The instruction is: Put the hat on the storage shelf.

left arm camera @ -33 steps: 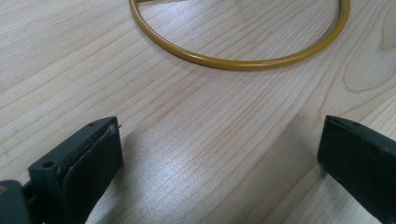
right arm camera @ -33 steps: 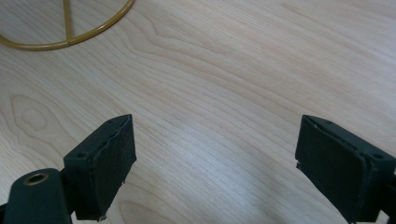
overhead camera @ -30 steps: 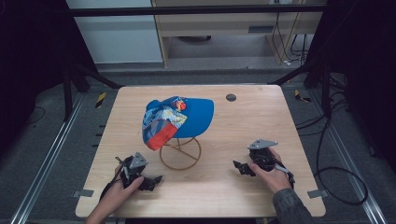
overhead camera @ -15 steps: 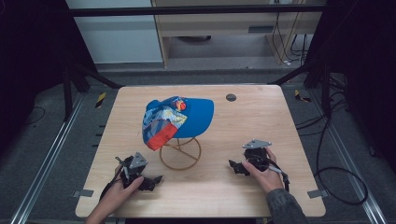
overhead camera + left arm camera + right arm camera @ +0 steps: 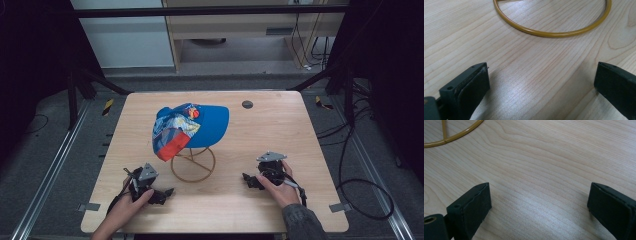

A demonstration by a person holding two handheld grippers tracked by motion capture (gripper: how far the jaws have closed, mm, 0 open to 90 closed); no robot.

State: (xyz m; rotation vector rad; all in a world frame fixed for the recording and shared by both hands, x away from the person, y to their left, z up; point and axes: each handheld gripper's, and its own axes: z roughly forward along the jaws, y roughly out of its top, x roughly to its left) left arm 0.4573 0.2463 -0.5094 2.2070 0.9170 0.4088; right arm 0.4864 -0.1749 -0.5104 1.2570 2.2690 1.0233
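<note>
Left gripper [image 5: 169,192] sits wide and empty, just left of the stand [image 5: 193,164]. The cap [image 5: 192,127] rests on that stand, untouched. Right gripper [image 5: 246,178], right of the stand, has edged closer, its jaws just opening wide, nothing between them; looks like a reach is coming.

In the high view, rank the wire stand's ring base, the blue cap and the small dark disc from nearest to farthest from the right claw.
1. Ring base, to the left of the right claw.
2. Blue cap, on the stand above.
3. Dark disc, near the table's far edge.
</note>
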